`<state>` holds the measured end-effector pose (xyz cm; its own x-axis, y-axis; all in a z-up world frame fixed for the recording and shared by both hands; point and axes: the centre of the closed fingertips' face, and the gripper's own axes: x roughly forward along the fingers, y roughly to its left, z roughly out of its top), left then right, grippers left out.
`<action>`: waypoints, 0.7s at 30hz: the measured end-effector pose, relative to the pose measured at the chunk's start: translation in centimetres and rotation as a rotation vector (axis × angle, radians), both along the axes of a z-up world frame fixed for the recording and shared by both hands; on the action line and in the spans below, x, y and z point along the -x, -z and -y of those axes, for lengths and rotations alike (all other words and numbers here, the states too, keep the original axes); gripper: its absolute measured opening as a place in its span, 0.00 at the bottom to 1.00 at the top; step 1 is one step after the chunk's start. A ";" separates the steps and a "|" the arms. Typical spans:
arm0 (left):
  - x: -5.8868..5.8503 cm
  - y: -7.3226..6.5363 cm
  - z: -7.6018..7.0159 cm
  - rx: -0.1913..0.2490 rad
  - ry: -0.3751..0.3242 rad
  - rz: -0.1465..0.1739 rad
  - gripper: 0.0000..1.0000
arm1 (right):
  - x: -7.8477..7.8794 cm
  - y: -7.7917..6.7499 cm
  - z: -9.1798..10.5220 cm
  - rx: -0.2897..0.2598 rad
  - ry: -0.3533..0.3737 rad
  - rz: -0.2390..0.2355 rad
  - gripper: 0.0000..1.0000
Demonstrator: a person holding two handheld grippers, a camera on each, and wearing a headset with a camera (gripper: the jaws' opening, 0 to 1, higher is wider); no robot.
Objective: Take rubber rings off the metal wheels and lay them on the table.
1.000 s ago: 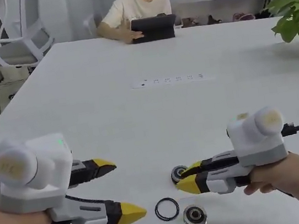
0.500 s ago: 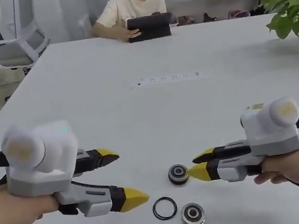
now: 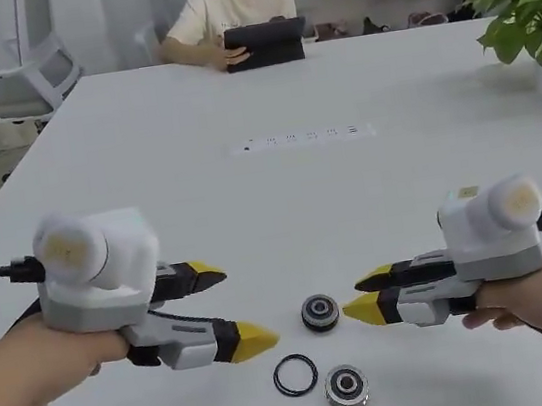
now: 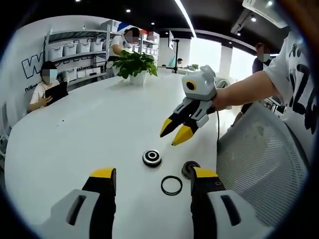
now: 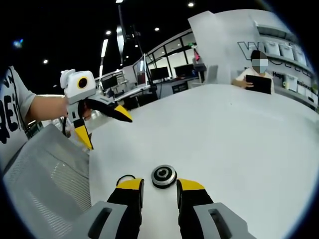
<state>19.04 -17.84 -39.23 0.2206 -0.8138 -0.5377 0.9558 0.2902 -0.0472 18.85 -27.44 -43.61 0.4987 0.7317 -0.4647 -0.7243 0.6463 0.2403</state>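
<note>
Yellow tips cap the fingers of both grippers. The left gripper (image 3: 248, 304) has its fingers (image 3: 250, 340) spread wide, and nothing is in them. The right gripper (image 3: 351, 297) has its fingers (image 3: 362, 309) only a little apart, and they hold nothing too. The two sets of fingers point at each other over the white bench (image 3: 144, 160).

Between the two sets of tips sits a black wheel (image 3: 320, 312) with a dark rim. It lies flat on the bench, just in front of the right fingers, and does not touch them. In the right gripper view the black wheel (image 5: 164, 175) sits right past the gap between the fingers (image 5: 191, 186).

A loose ring (image 3: 295, 375) lies flat on the bench, near the left tips and close to the black wheel. A shiny wheel (image 3: 347, 389) lies just beside the ring, on the side of the right fingers. In the left gripper view the ring (image 4: 171, 185) lies between the fingers (image 4: 103, 177), and the shiny wheel (image 4: 188, 168) peeks out from behind one tip.
</note>
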 end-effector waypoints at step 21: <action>-1.4 2.9 2.4 -0.026 0.021 -0.048 0.48 | -0.7 2.4 0.0 0.053 -0.013 -0.001 0.28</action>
<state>20.42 -20.26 -42.14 0.1773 -0.8034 -0.5684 0.9584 0.2723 -0.0858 19.51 -27.41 -46.02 0.4890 0.7123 -0.5035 -0.7323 0.6488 0.2067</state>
